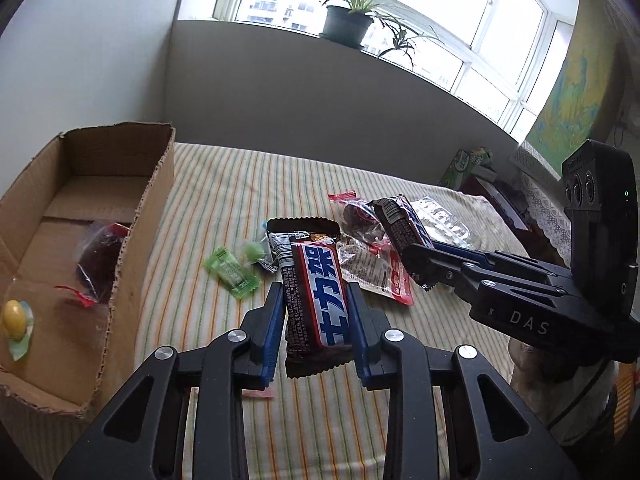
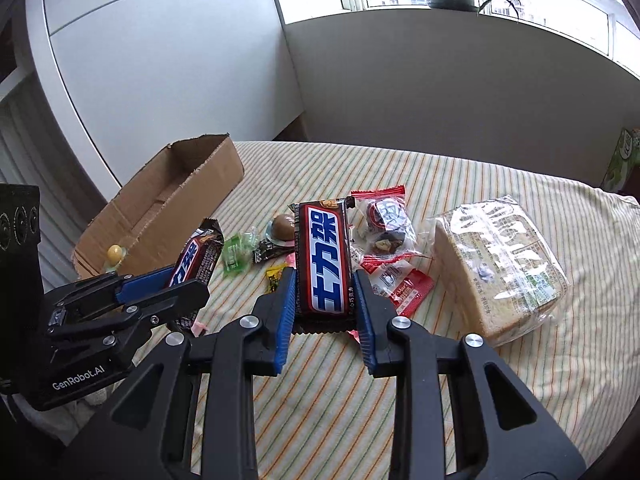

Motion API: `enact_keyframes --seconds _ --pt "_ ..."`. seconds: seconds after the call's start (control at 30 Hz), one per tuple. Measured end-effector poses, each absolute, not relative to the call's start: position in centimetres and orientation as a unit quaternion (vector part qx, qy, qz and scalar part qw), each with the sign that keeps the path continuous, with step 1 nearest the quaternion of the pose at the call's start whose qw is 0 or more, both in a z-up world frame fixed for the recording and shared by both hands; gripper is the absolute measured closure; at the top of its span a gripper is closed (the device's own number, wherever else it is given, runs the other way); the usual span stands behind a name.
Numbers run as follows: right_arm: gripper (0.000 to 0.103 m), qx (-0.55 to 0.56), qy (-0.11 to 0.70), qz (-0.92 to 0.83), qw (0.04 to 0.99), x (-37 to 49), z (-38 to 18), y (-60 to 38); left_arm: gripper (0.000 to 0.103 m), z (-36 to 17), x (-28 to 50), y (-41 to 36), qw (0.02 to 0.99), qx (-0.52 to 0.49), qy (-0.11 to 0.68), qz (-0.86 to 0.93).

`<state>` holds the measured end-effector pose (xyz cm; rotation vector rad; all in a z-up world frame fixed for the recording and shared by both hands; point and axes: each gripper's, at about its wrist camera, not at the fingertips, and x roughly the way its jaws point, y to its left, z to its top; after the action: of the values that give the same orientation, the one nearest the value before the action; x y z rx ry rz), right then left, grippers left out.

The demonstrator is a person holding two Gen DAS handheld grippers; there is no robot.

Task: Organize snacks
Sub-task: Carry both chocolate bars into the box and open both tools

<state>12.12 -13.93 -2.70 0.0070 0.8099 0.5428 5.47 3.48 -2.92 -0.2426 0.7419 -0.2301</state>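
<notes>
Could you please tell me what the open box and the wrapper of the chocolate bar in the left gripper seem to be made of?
The open box looks like plain brown corrugated cardboard, matte: its torn rim shows ragged fluted edges. The chocolate bar in the left gripper seems wrapped in glossy printed plastic or foil film: it catches light, and its end seal is crimped in a zigzag.

Two chocolate bars (image 2: 323,255) (image 2: 195,261), one cardboard box (image 2: 168,204), one bread loaf (image 2: 500,264), two green candies (image 1: 231,273) (image 1: 254,250).
</notes>
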Motion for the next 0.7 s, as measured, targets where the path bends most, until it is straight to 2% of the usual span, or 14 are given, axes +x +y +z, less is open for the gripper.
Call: enact_keyframes --seconds 0.33,0.7 --pt "0.074 0.005 0.349 0.298 0.889 10.6 0.5 -9.5 0.075 -1.1 4.0 8.4 0.934 -0.15 0.316 -0.072" --pt "0.074 -0.001 0.34 0.338 0.878 9.9 1.4 -3.0 0.075 -1.0 2.2 13.9 0.943 -0.166 0.288 -0.014"
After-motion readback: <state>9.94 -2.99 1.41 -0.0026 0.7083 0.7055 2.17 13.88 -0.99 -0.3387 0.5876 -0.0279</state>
